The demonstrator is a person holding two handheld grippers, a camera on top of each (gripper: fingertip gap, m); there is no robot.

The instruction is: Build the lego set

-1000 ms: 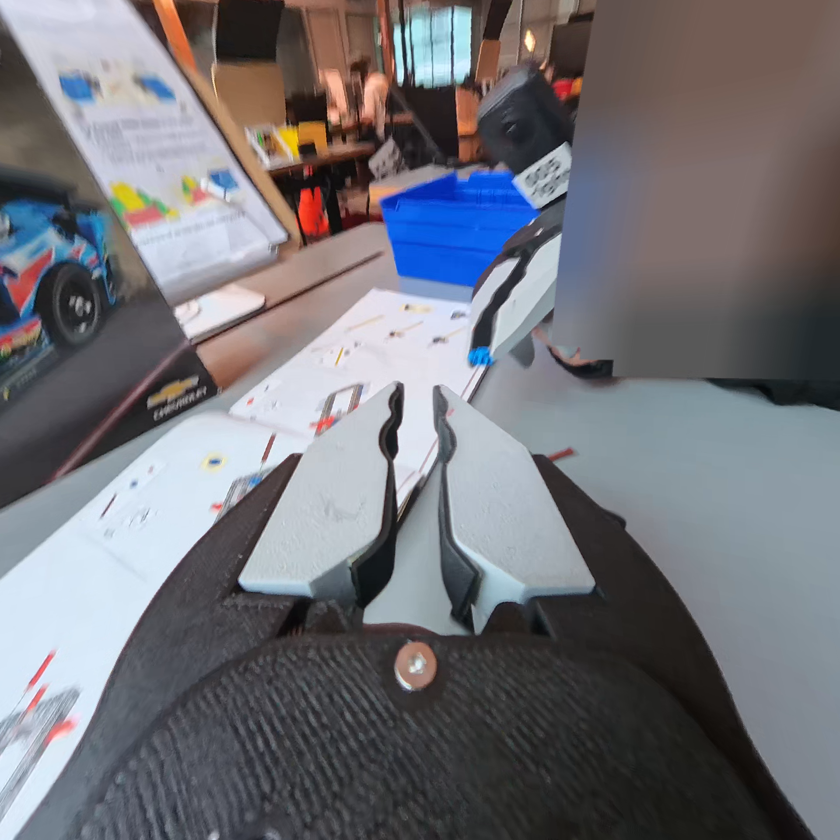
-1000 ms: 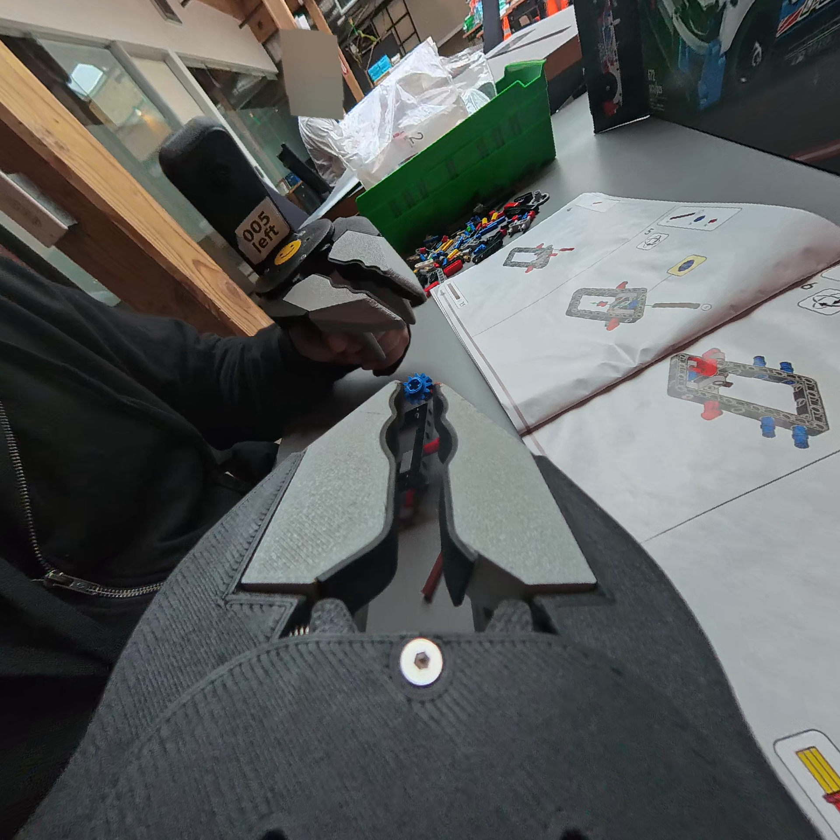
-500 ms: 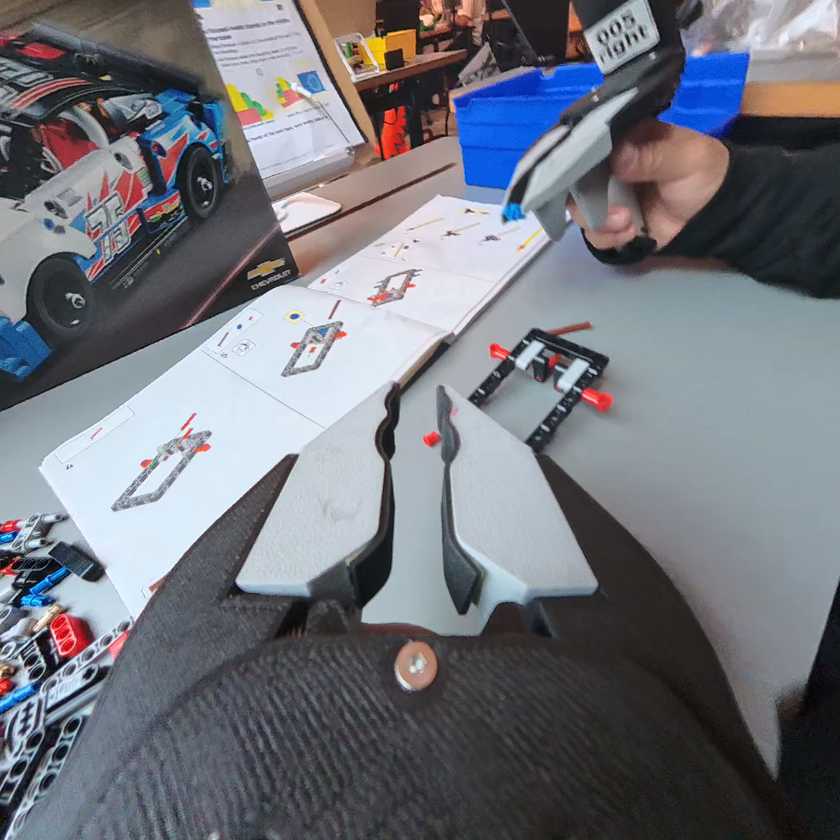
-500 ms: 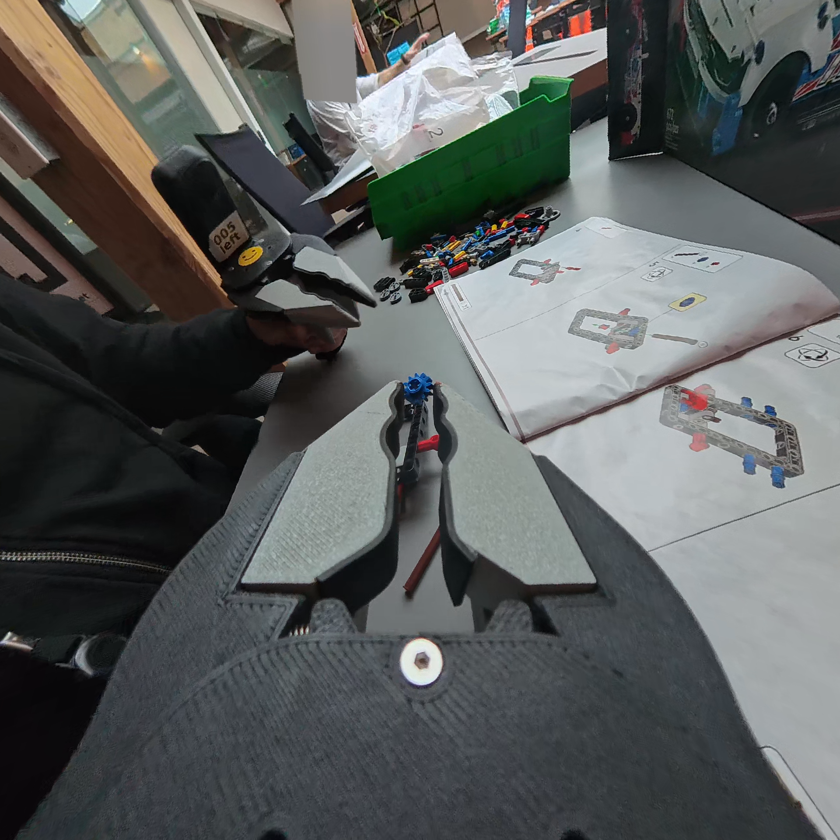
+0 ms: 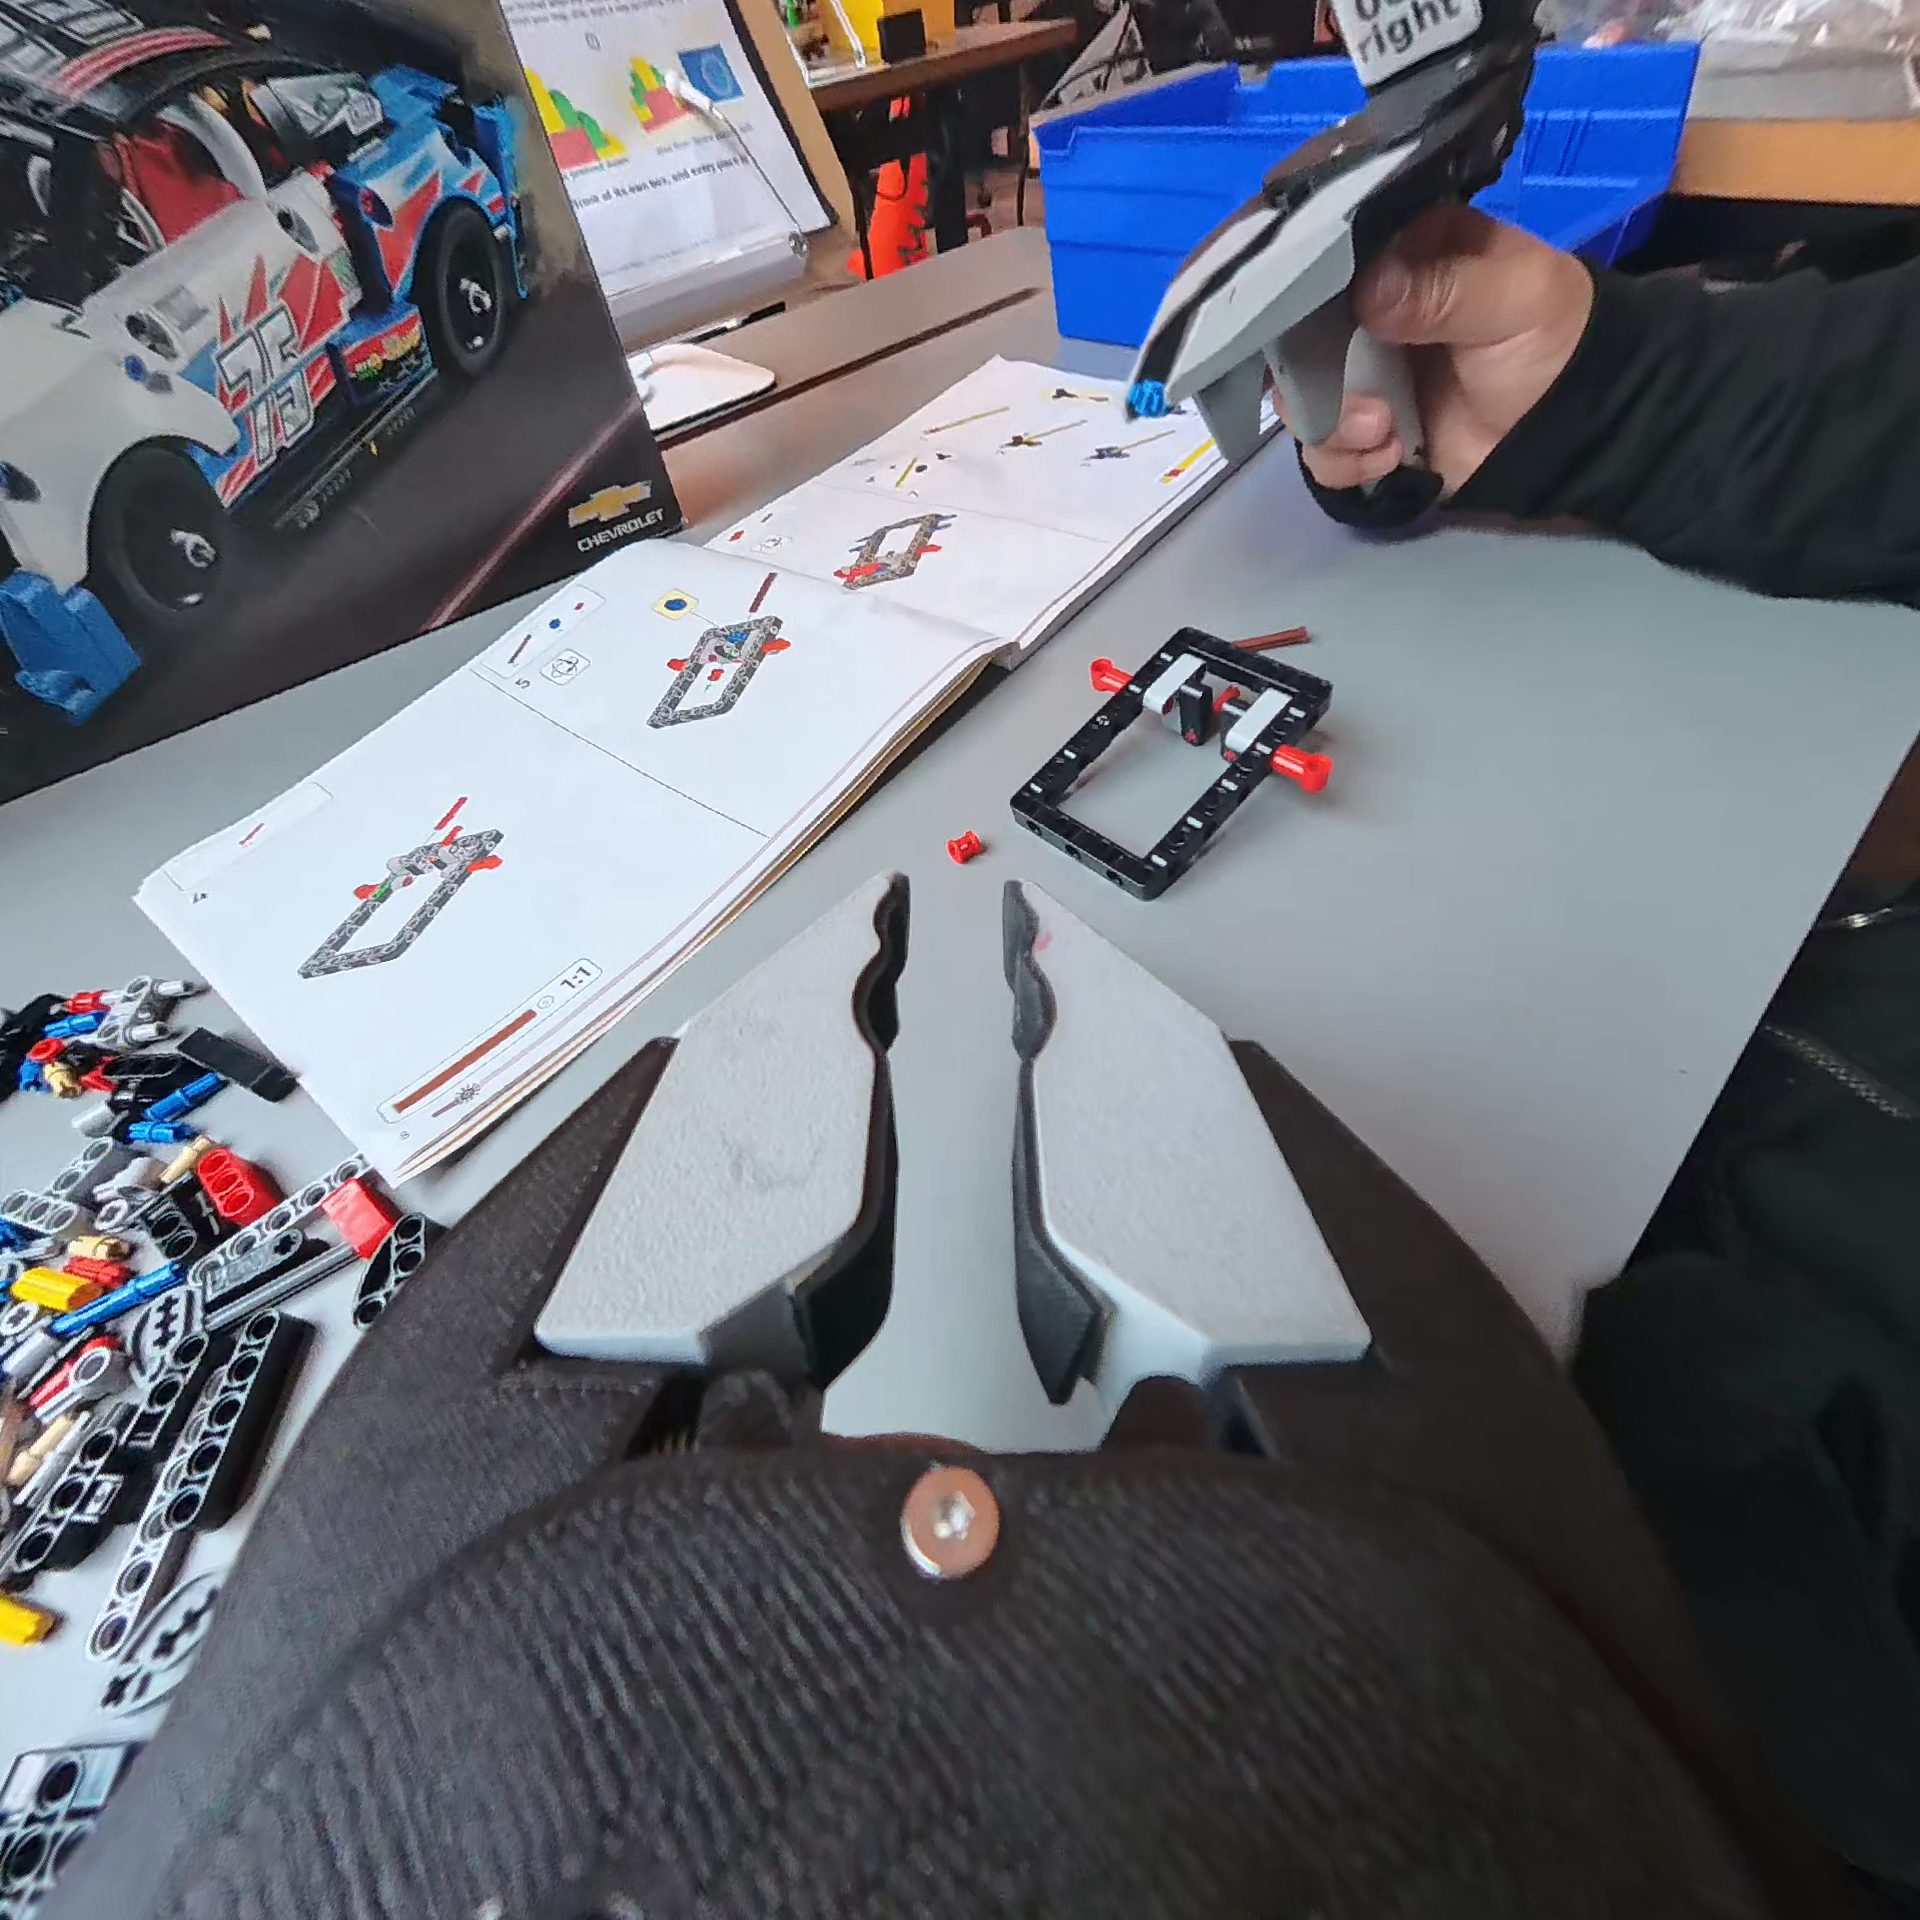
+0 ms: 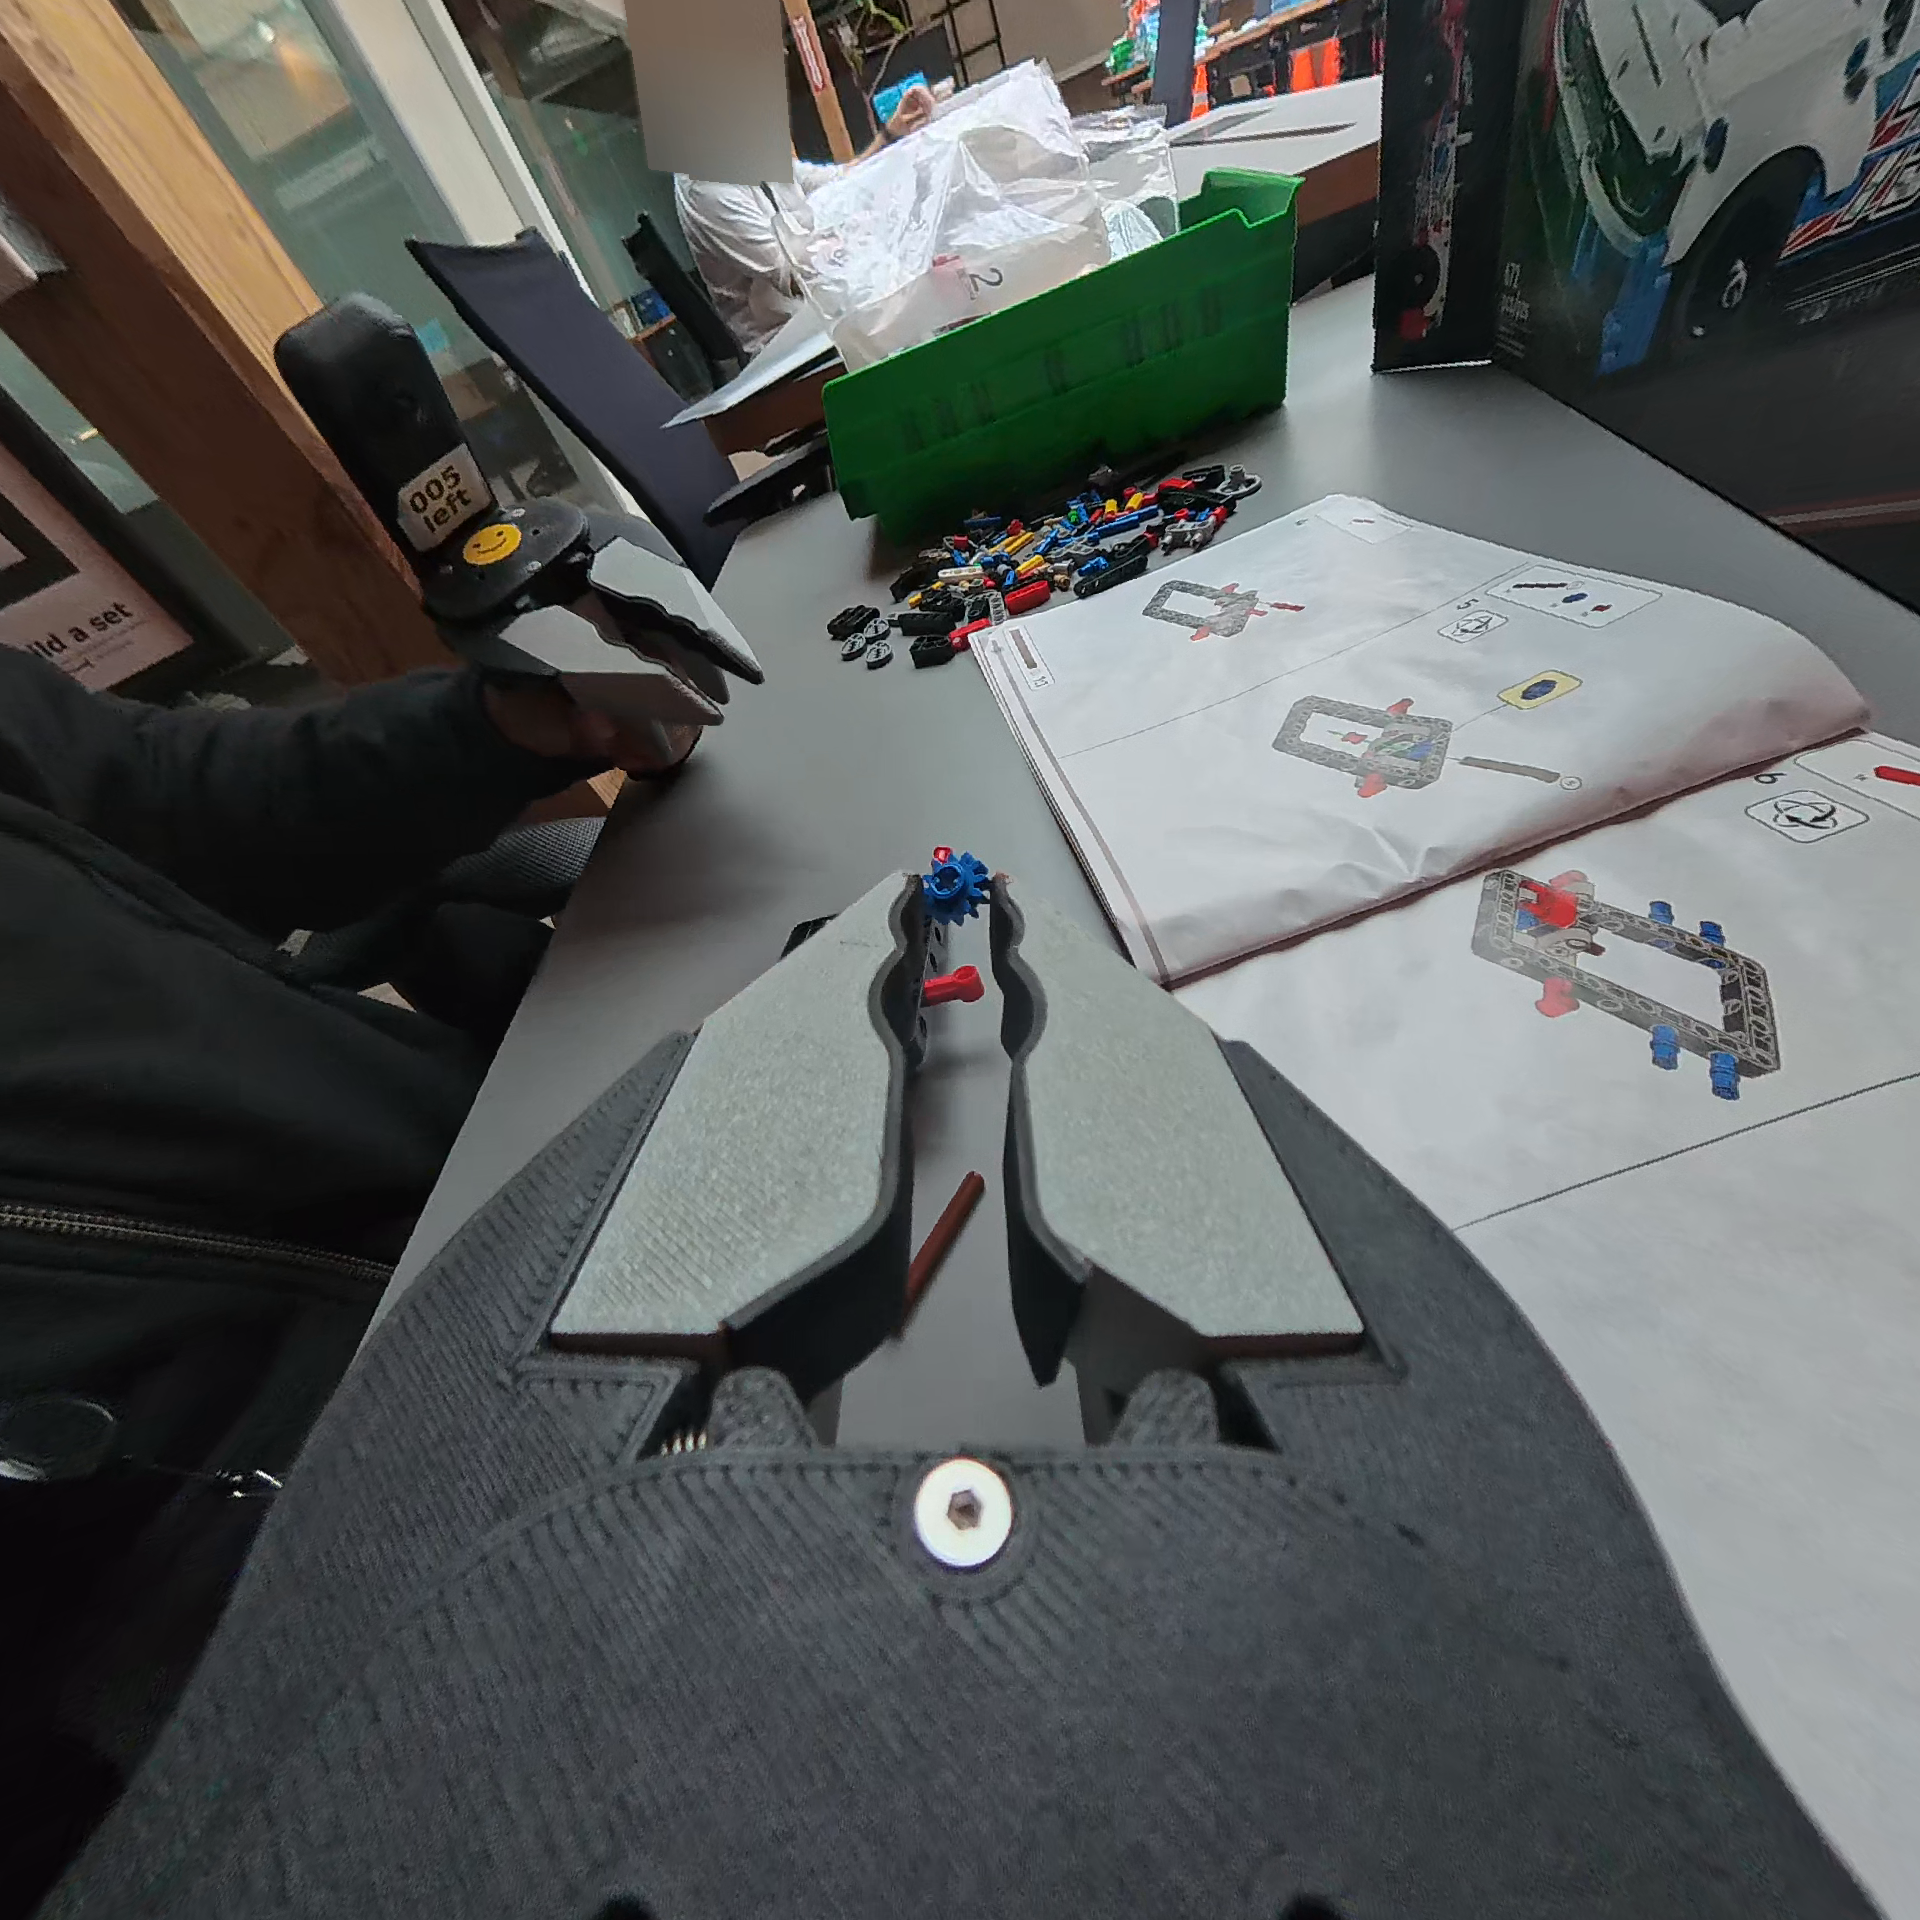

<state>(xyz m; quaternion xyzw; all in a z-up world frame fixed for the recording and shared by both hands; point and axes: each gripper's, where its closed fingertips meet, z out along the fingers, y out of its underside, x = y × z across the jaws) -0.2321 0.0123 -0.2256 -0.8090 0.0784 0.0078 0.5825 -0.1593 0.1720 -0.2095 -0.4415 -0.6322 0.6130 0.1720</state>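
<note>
Viewing along my left hand-held gripper (image 5: 956,899), I find its jaws slightly apart and empty above the grey table (image 5: 1558,883). Just ahead lies a red bush (image 5: 965,847), then the black frame (image 5: 1172,761) with red axle ends, parked beside the open instruction booklet (image 5: 582,831) for comparison, in my judgement. Loose parts (image 5: 125,1247) sit at left. The printed set box (image 5: 260,343) carries lettering I leave unquoted.

Right wrist view: my right hand-held gripper (image 6: 958,888) is clamped on a small blue gear (image 6: 952,878), held up ready for fitting. A brown axle (image 6: 943,1236) lies below. A green bin (image 6: 1060,384) stands beyond.
</note>
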